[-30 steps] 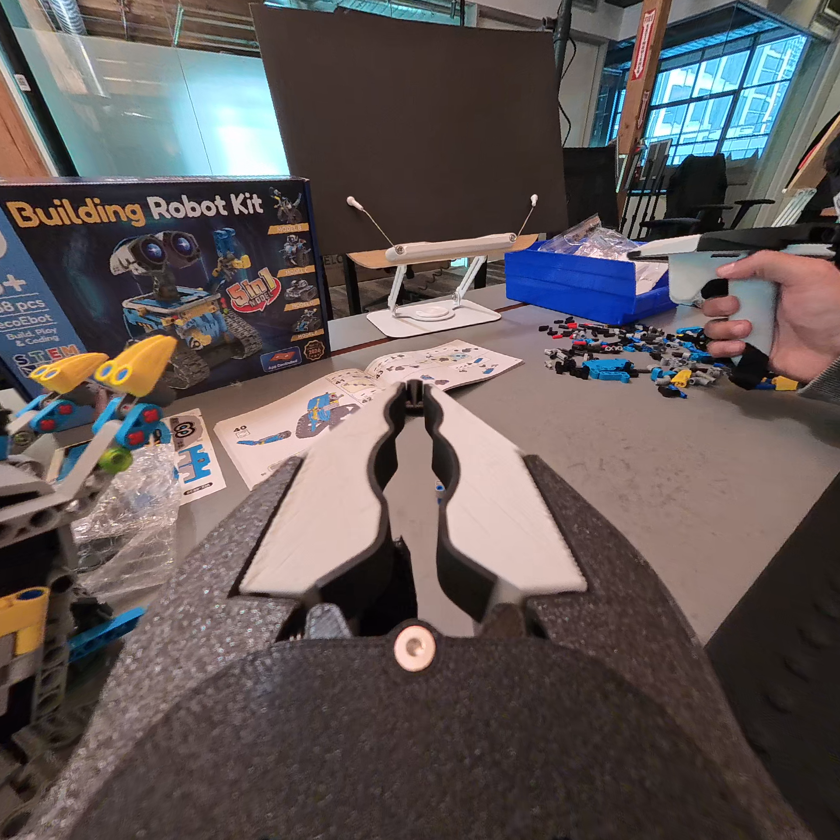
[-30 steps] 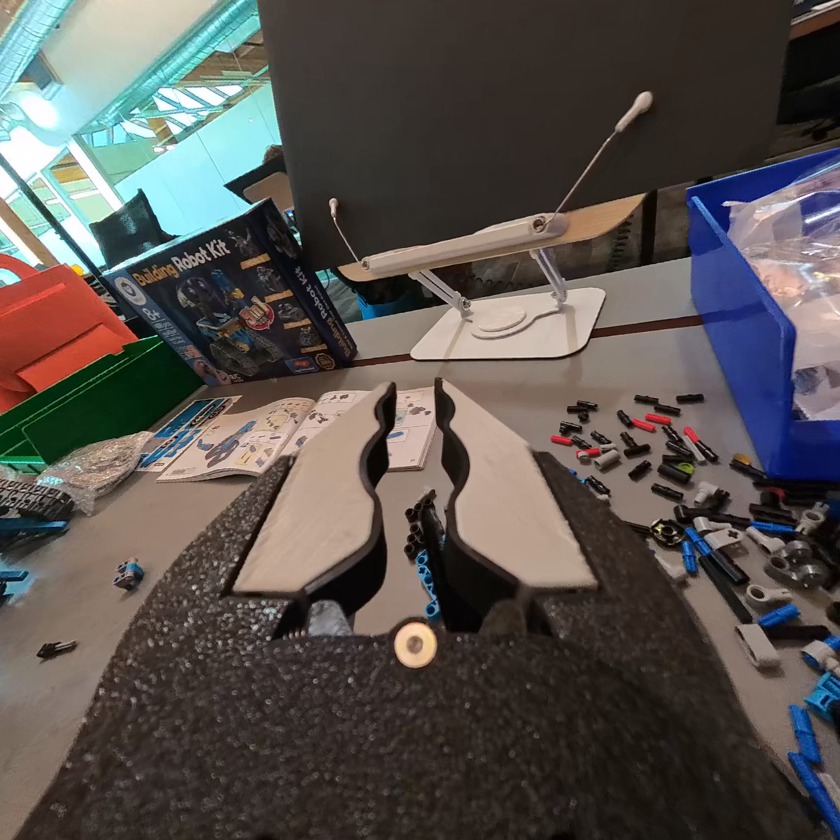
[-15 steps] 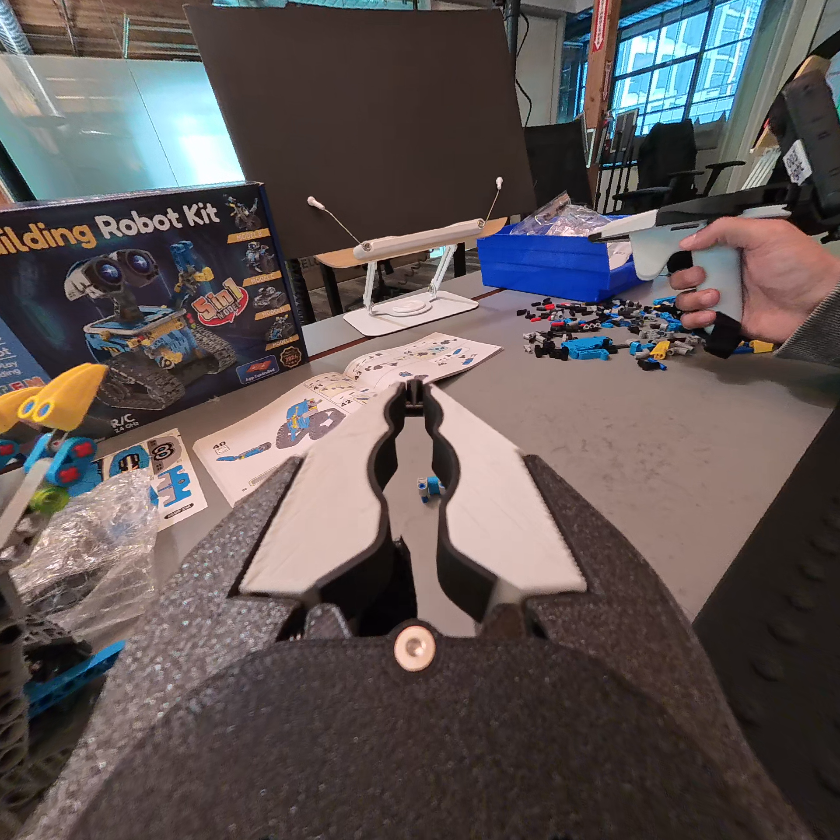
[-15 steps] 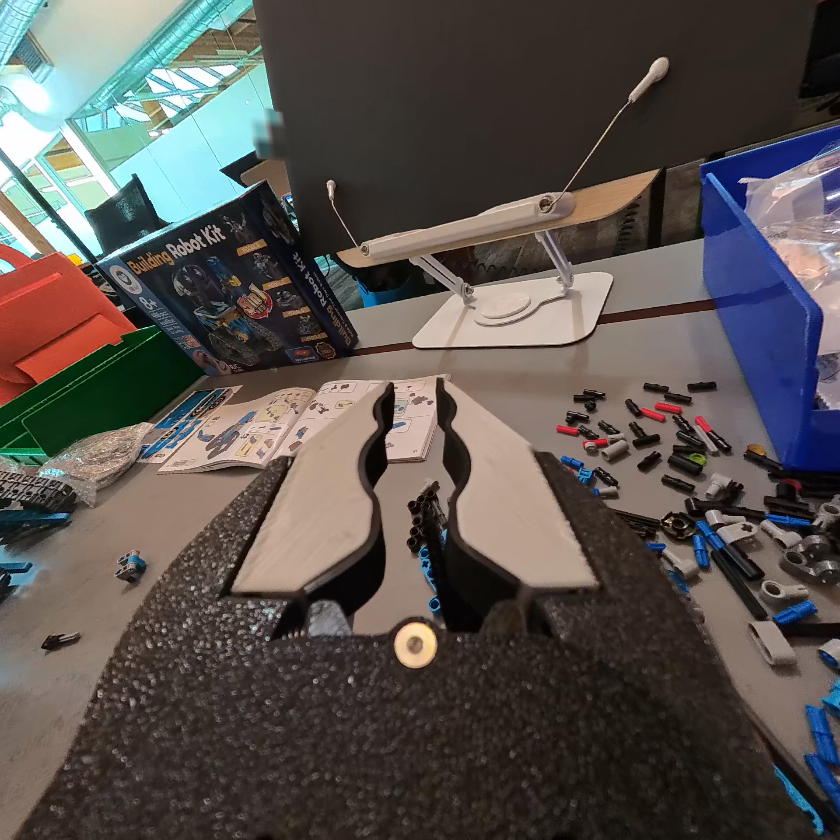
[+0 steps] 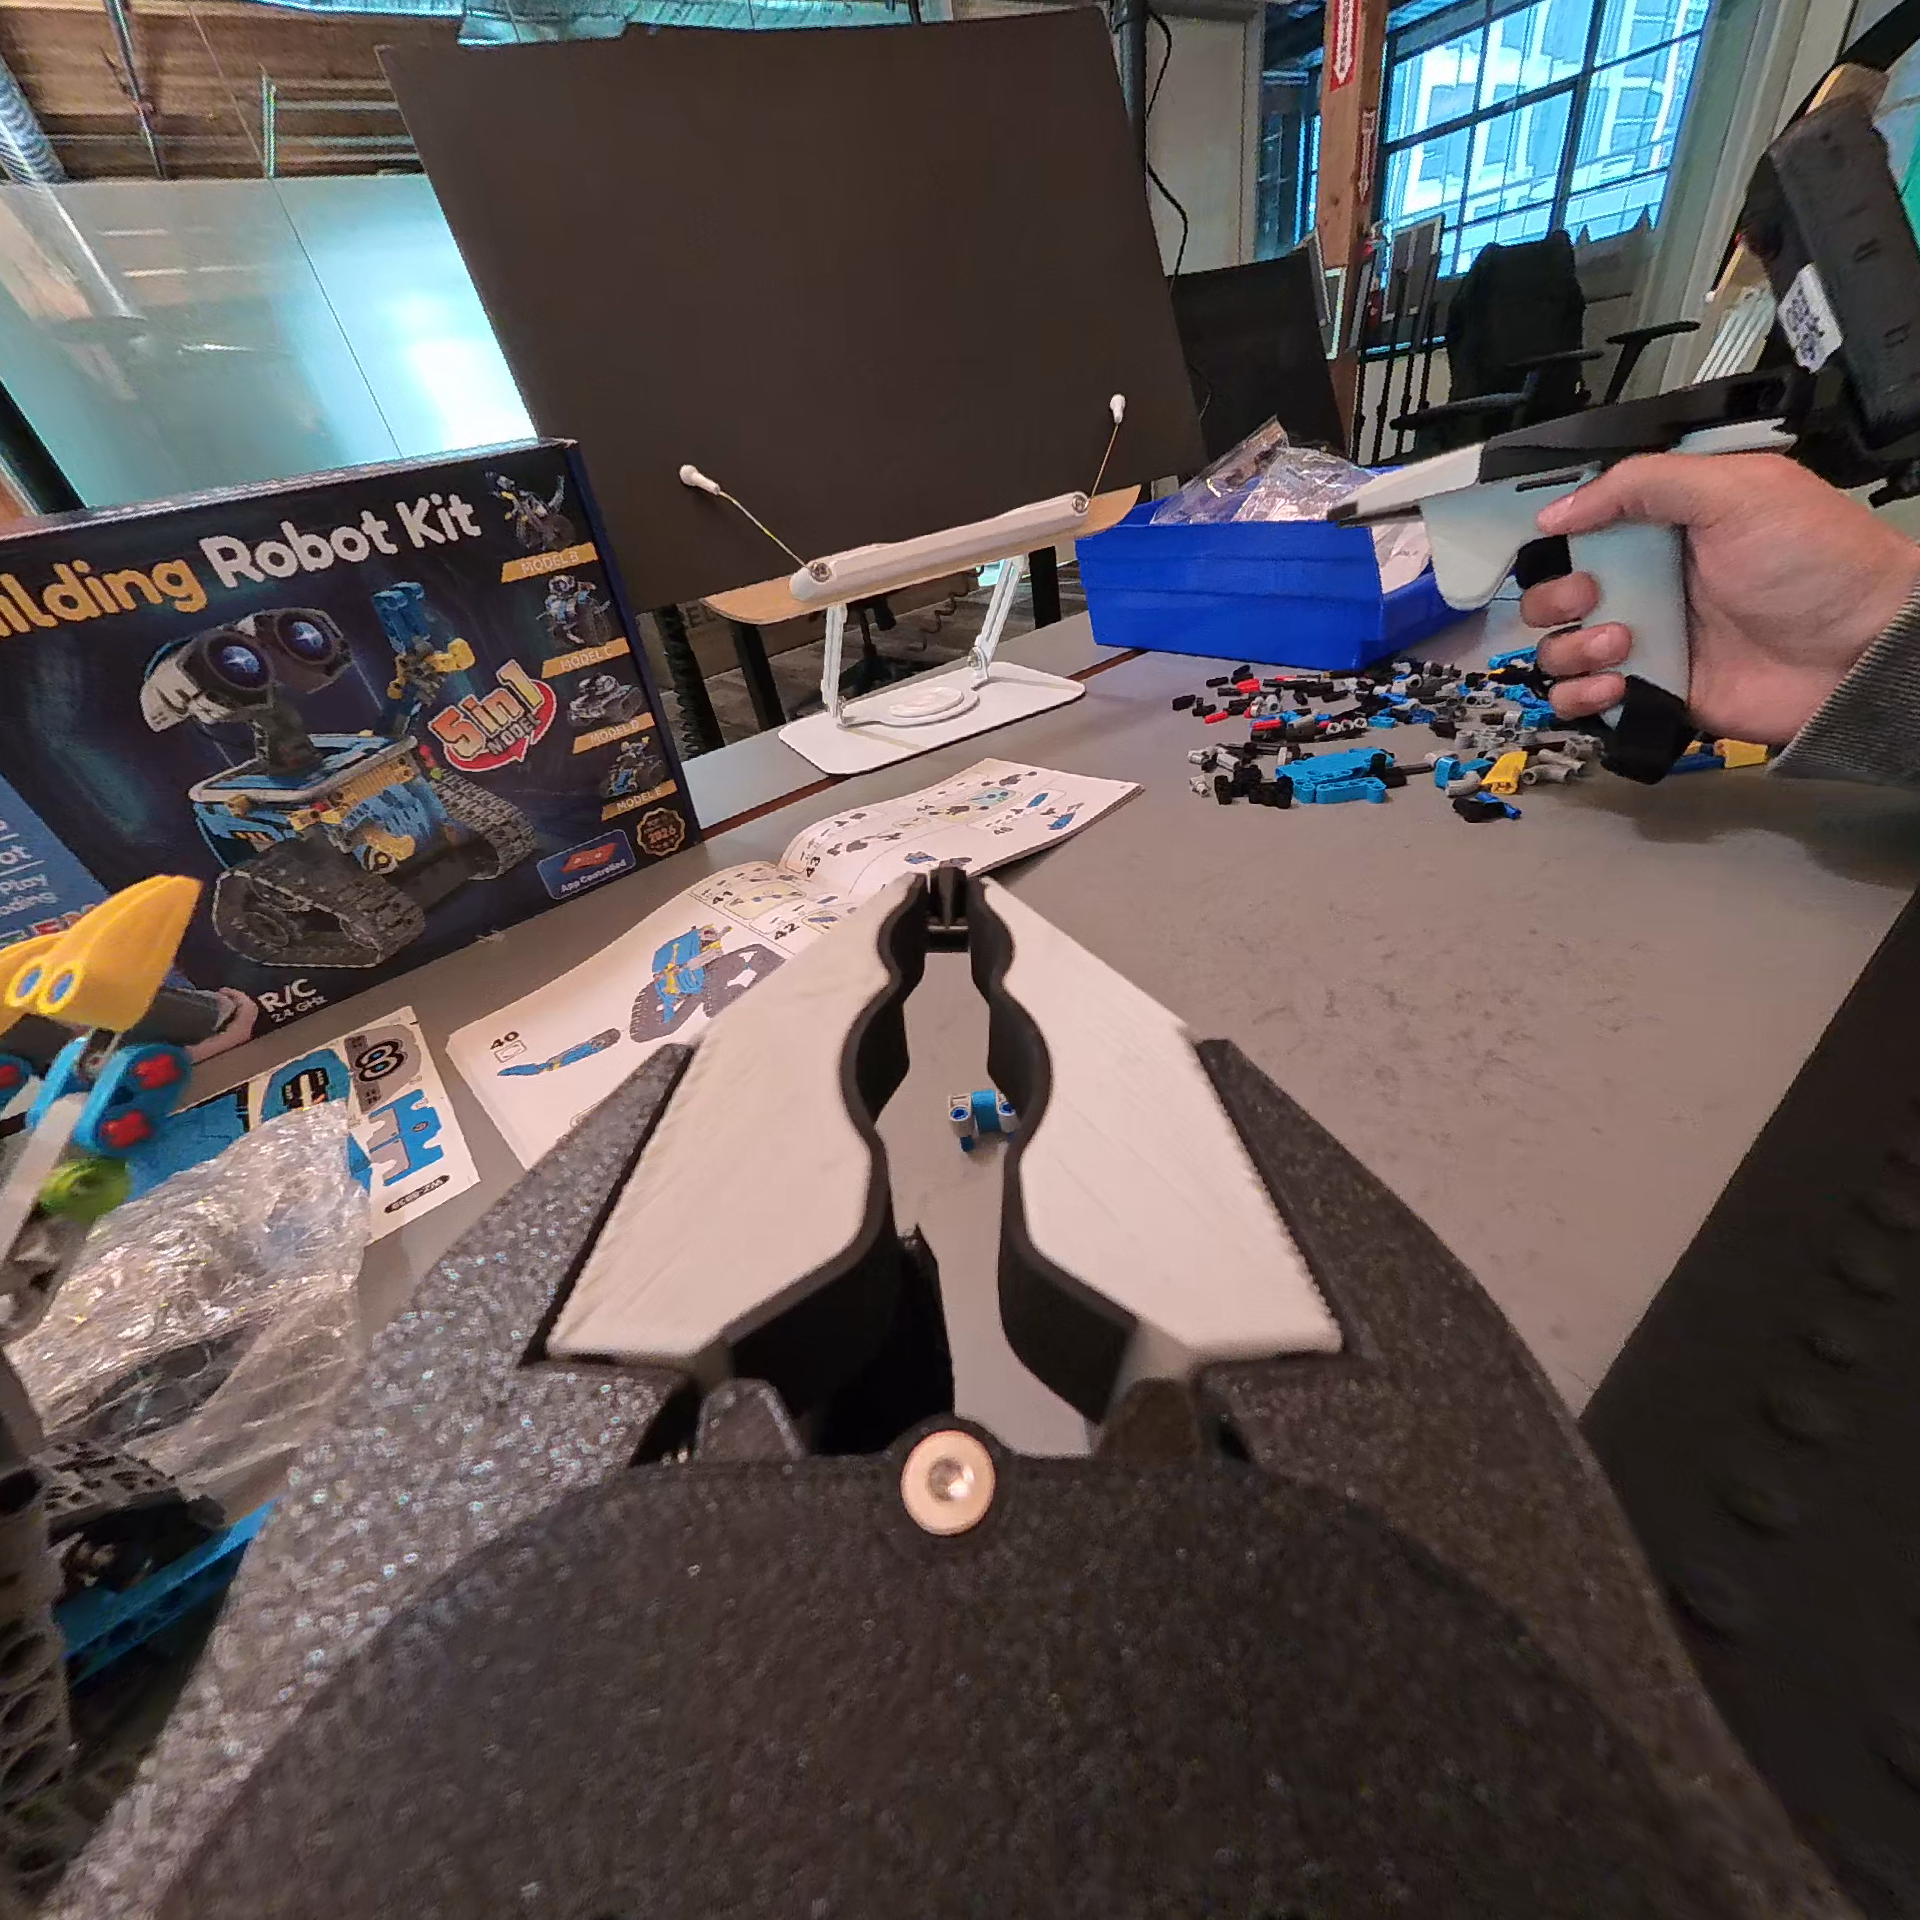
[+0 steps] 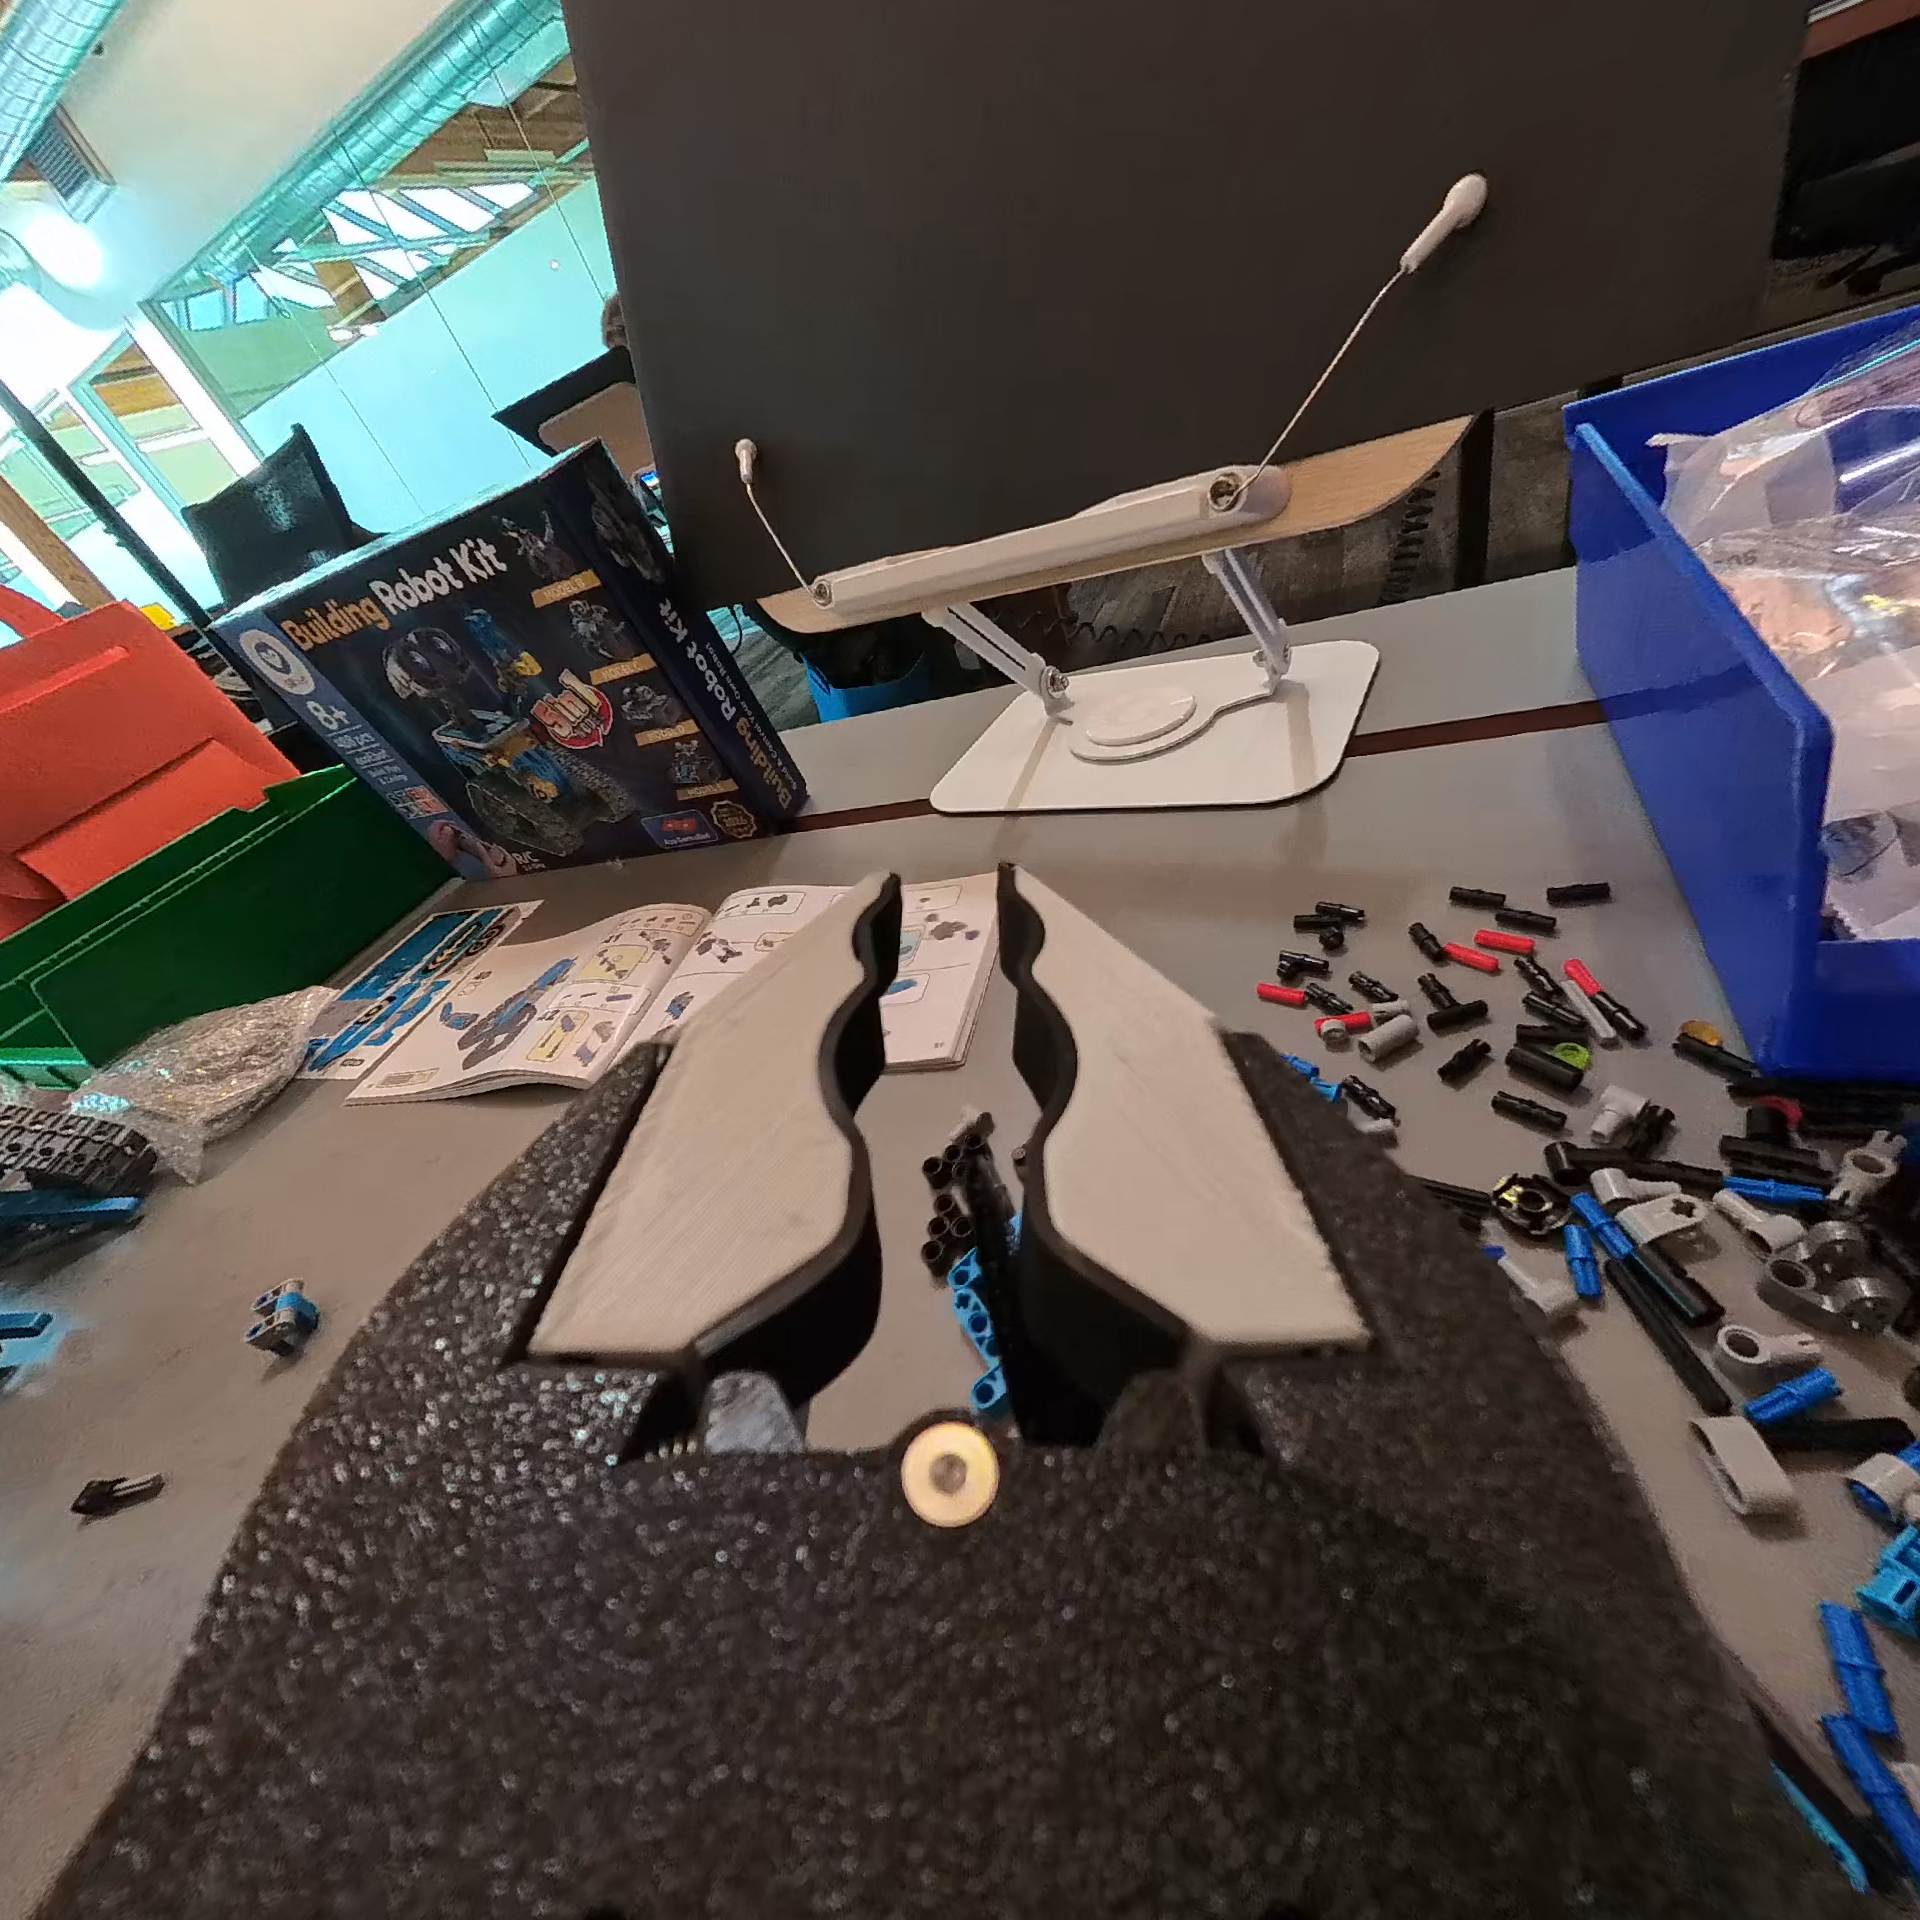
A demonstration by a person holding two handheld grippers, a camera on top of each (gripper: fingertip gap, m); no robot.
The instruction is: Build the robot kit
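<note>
My left gripper (image 5: 943, 902) hovers over the grey table (image 5: 1455, 1039) and is shut on a small black piece pinched at its tips. A small blue-and-grey piece (image 5: 982, 1112) lies on the table below its fingers; it also shows in the right wrist view (image 6: 281, 1314). My right gripper (image 6: 948, 883) is open and empty, above a black and blue beam cluster (image 6: 966, 1195) at the left edge of a pile of small parts (image 6: 1558, 1039). In the left wrist view a hand (image 5: 1766, 603) holds it over that pile (image 5: 1382, 727).
An open instruction booklet (image 5: 935, 821) lies mid-table, with the kit box (image 5: 312, 727) and a white stand (image 5: 935, 707) behind. A blue bin (image 6: 1714, 727) stands at the right. A part-built robot (image 5: 94, 1039) and a plastic bag (image 5: 187, 1299) are at the left, by a green bin (image 6: 208, 914). My right fingertips sit around 35 centimeters from my left ones.
My left gripper has swung right, away from the part-built robot, and the small blue-and-grey piece has come into view under it. My right gripper has shifted slightly and stays open.
</note>
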